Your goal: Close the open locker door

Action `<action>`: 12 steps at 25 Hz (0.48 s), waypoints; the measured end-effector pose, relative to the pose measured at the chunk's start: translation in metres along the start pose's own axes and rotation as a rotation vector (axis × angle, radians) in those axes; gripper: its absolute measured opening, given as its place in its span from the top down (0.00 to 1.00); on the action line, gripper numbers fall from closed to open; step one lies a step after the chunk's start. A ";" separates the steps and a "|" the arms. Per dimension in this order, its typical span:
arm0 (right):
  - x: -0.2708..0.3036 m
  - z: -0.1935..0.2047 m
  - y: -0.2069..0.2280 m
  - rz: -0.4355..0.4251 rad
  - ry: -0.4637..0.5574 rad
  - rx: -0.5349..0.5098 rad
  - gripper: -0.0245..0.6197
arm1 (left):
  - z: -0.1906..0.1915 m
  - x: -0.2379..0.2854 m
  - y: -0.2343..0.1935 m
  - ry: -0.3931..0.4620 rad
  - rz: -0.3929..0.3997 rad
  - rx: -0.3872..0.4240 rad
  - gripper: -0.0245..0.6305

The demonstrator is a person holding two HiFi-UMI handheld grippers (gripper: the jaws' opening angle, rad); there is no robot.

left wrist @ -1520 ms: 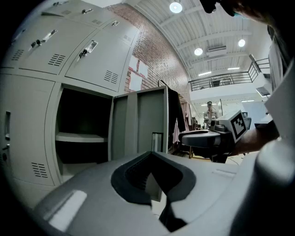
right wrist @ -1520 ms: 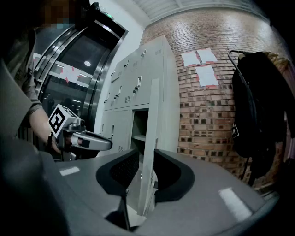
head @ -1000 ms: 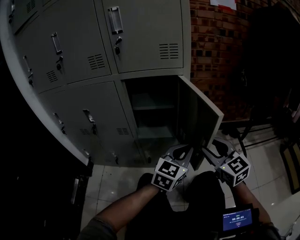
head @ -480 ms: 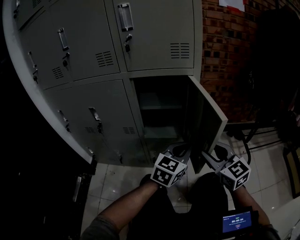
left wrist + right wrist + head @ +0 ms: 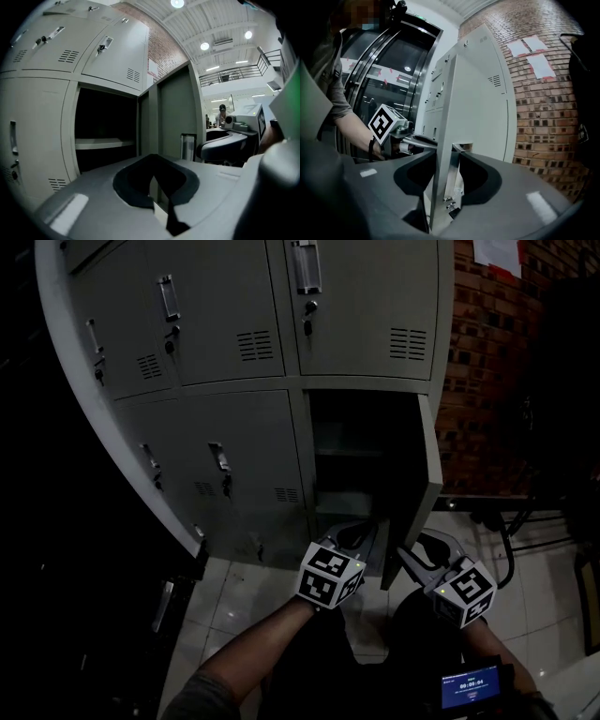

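The grey locker door (image 5: 427, 486) of the lower right compartment stands ajar, seen almost edge-on from the head view. My right gripper (image 5: 412, 555) is at the door's lower free edge. In the right gripper view its jaws (image 5: 445, 159) straddle the door (image 5: 464, 93), one pad on each side and touching it. My left gripper (image 5: 364, 538) hangs just left of the door, in front of the dark compartment (image 5: 361, 460). Its jaws (image 5: 157, 187) stand apart, with the door's edge (image 5: 150, 117) showing beyond them. The left gripper (image 5: 410, 138) points at the door's inner face.
Closed locker doors (image 5: 234, 460) fill the bank to the left and above. A brick wall (image 5: 487, 381) stands right of the lockers, with cables (image 5: 511, 526) on the tiled floor (image 5: 239, 592) below it. A small lit screen (image 5: 473, 683) sits by my right arm.
The door shows narrower than a second ago, swung partway towards the locker frame. Both grippers have kept their place at its lower edge, and the view has shifted right.
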State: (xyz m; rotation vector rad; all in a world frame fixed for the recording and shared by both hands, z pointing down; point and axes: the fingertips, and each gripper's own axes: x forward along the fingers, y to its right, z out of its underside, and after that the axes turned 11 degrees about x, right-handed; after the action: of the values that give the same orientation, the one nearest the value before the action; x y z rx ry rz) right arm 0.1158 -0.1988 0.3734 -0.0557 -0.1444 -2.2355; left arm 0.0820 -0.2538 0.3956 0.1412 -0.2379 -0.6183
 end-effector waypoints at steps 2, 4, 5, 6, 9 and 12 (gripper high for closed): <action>0.013 -0.001 -0.009 -0.009 0.005 0.006 0.71 | 0.005 -0.009 -0.010 -0.004 -0.021 -0.014 0.96; 0.026 -0.001 -0.014 -0.015 0.006 -0.007 0.71 | 0.009 -0.016 -0.022 -0.003 -0.042 -0.027 0.96; 0.033 -0.001 -0.016 -0.017 0.005 -0.016 0.71 | 0.012 -0.020 -0.028 -0.002 -0.054 -0.032 0.96; 0.040 -0.001 -0.019 -0.019 0.005 -0.023 0.71 | 0.014 -0.024 -0.034 -0.001 -0.066 -0.036 0.96; 0.061 -0.001 -0.027 -0.027 0.003 -0.040 0.72 | 0.022 -0.035 -0.054 0.001 -0.108 -0.048 0.96; 0.083 -0.002 -0.031 -0.029 0.002 -0.055 0.73 | 0.026 -0.043 -0.073 -0.003 -0.155 -0.039 0.96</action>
State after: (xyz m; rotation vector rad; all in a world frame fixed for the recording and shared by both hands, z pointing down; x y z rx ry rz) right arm 0.0396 -0.2444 0.3763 -0.0811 -0.0832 -2.2686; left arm 0.0006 -0.2888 0.3987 0.1219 -0.2186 -0.7769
